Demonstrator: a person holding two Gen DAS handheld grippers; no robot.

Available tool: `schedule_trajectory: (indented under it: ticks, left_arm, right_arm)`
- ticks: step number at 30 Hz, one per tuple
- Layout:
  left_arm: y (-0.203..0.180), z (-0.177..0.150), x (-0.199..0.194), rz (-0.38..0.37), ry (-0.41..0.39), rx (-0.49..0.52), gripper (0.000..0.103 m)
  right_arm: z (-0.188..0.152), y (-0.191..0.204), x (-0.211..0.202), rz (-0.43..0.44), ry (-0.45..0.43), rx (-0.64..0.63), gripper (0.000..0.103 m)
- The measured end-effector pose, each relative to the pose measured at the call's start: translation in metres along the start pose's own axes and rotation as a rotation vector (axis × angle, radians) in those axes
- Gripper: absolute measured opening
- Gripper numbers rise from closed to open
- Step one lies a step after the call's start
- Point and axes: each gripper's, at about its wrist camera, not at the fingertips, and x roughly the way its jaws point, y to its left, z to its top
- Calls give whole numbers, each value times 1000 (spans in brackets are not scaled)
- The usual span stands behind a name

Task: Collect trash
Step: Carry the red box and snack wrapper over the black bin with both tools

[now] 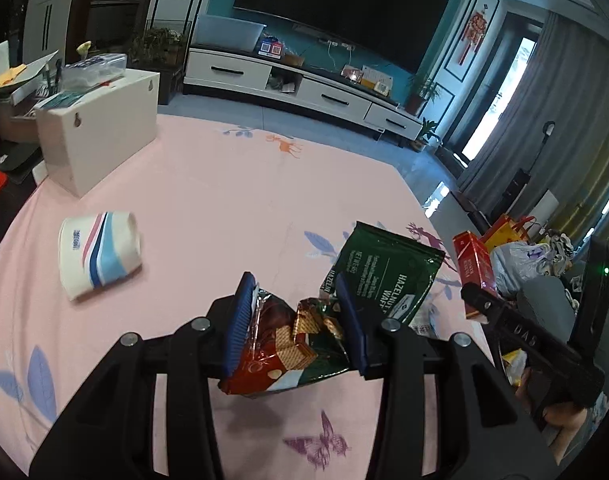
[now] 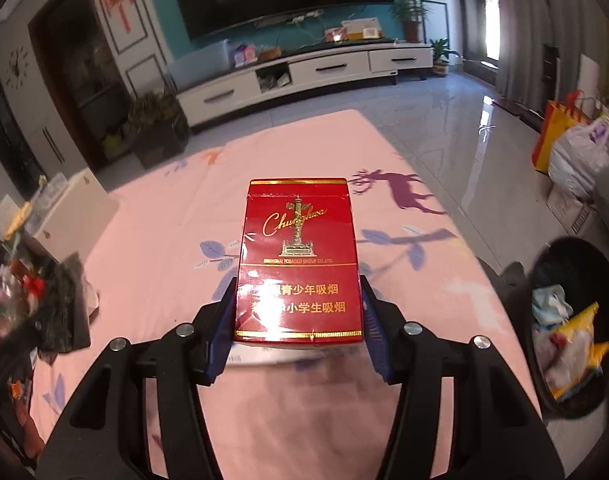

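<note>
Your tabletop [image 1: 208, 184], covered in a pink cloth printed with leaves, deer and a butterfly, filled most of both views. A white box [image 1: 100, 136] stood at its far left, loaded with papers and packets. Beside the tabletop on the right, the black trash bin [image 2: 576, 332] sat on the floor, already holding a yellow wrapper and some crumpled waste.

Your left gripper [image 1: 298, 320] was pinching the hazelnut wafer bag [image 1: 344, 296], a green and red foil pouch, crumpled at its lower part between the blue pads, with its green upper end sticking out past the right finger. The bag hung above the cloth, lifted clear of it.

A paper cup [image 1: 98, 254] with pink and blue stripes lay on its side on the cloth, well apart to the left of that gripper.

Your right gripper [image 2: 298, 320] was clamped on the red cigarette pack [image 2: 298, 260], its pads pressing the two narrow sides near the bottom edge, gold lettering facing the camera. In the left wrist view the same pack [image 1: 474, 268] appeared at the right, held just past the tabletop's edge.
</note>
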Motion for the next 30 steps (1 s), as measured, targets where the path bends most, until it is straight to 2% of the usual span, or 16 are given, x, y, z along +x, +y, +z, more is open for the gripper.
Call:
schedule_trajectory:
  ticks: [6,13,17,21,24,30]
  left_arm:
    - [-4,-31,-21,-25,-1,-3,43]
    - [-28,-30,-30,-84,-24,36,43]
    - [-64,-30,-35,-155,-33,79,43]
    - [-104,-33,-28,-218,-35,120,44]
    - [-136,-40,-8,-268,18,126,44]
    - [-192,-53,22,-308,70,201,44]
  right_arm:
    - [-17,-21,-26,-19,-20,58,56]
    - [-12,-33,-48,-42,-61,65,56]
    - [-7,-53,-70,-51,-106,87,56]
    - [-6,-83,-85,-120,-133,123,56]
    - [-8,-111,-95,-175,-145,175,56]
    - [-18,-177,-104,-208,-132,346,56]
